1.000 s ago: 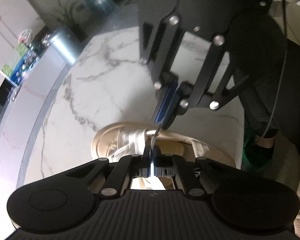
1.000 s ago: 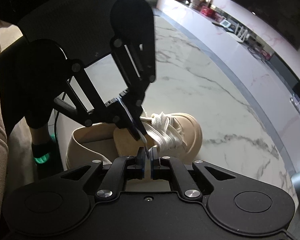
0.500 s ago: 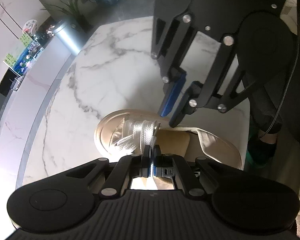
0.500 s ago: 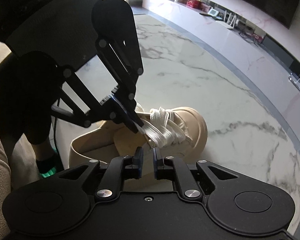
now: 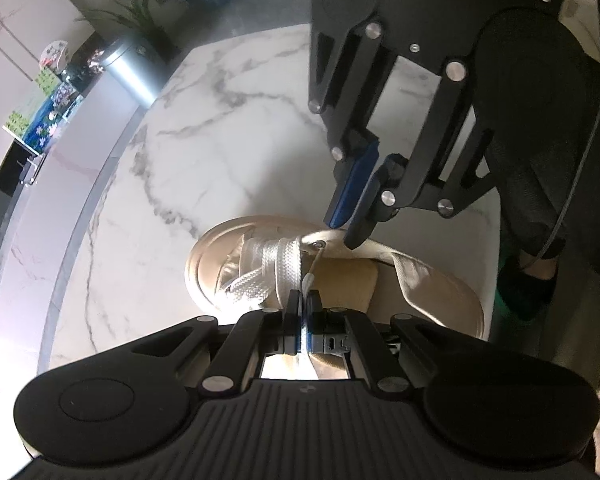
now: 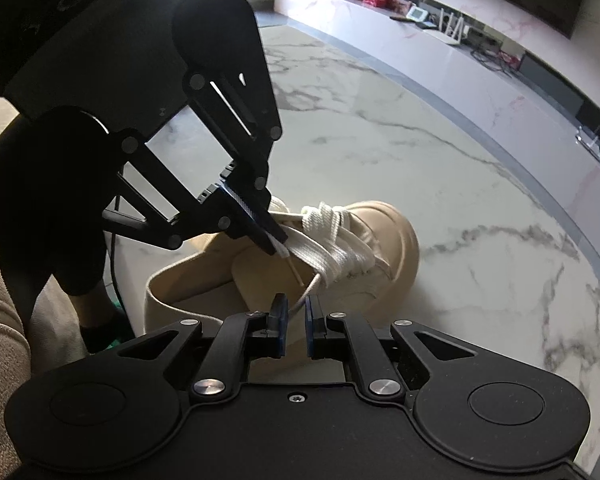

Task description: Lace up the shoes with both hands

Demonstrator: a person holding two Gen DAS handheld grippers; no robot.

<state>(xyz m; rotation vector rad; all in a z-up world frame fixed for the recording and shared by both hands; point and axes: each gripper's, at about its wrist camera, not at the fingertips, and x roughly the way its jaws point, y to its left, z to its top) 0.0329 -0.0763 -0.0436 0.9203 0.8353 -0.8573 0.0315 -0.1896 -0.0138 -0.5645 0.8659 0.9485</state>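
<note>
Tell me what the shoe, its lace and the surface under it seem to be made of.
Shoe: beige, smooth, faintly glossy upper, probably leather or faux leather.
Lace: wide flat white woven textile with visible weave; the stiff thin tip looks like plastic.
Surface: white with grey veins, polished and reflective, marble or a marble-look slab.

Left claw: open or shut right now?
Shut. The left claw pinches the white lace, with no gap between its pads.

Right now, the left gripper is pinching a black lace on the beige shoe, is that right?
Not quite: the lace is white, not black. The left wrist view shows the left gripper shut on its thin end, over the beige shoe.
</note>
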